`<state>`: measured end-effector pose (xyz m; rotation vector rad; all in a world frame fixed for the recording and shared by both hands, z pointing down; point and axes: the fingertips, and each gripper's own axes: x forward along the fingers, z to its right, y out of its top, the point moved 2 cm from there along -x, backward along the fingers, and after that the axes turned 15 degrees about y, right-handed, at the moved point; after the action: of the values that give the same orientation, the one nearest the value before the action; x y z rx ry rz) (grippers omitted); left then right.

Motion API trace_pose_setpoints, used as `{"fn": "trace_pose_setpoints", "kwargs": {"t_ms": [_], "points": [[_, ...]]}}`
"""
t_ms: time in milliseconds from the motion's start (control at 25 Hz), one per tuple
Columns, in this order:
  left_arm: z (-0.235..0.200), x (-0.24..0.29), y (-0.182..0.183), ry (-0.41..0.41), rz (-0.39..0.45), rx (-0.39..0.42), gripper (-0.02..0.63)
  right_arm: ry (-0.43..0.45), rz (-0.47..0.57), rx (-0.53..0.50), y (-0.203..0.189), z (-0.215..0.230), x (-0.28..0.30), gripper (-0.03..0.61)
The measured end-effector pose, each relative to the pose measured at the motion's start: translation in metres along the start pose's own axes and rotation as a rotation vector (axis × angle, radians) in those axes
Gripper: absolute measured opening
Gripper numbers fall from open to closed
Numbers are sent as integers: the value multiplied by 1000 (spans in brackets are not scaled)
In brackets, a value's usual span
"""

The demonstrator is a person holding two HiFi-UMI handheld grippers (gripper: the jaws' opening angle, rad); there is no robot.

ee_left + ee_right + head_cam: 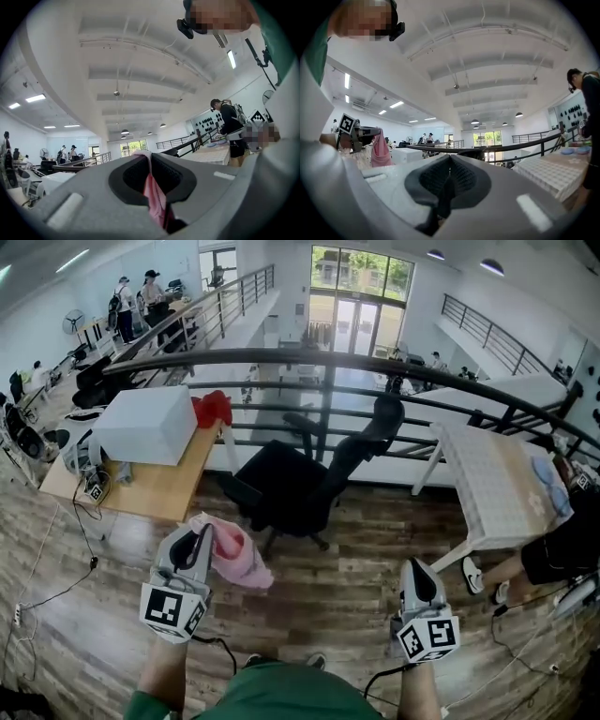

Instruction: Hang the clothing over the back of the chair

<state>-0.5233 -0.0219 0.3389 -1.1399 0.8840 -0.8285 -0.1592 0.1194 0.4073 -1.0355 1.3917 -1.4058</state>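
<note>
The black swivel office chair stands mid-frame in the head view, in front of a dark metal railing. At lower left the soft pink cloth garment hangs bunched from the left gripper, whose jaws are pinched tight on a fold of it; the garment is not on the chair. At lower right the right gripper has its jaws pressed together on nothing.
</note>
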Motion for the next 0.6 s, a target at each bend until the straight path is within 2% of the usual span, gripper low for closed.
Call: {"fn": "trace_pose_setpoints", "kwargs": {"t_ms": [200,400,600], "points": [[39,-7,16,40,11,26,25,50,15,13,0,32,-20,3],[68,0,24,32,-6,42,25,47,23,42,-5,55,-35,3],[78,27,28,49,-5,-52,25,12,20,83,-18,85,-43,3]]}}
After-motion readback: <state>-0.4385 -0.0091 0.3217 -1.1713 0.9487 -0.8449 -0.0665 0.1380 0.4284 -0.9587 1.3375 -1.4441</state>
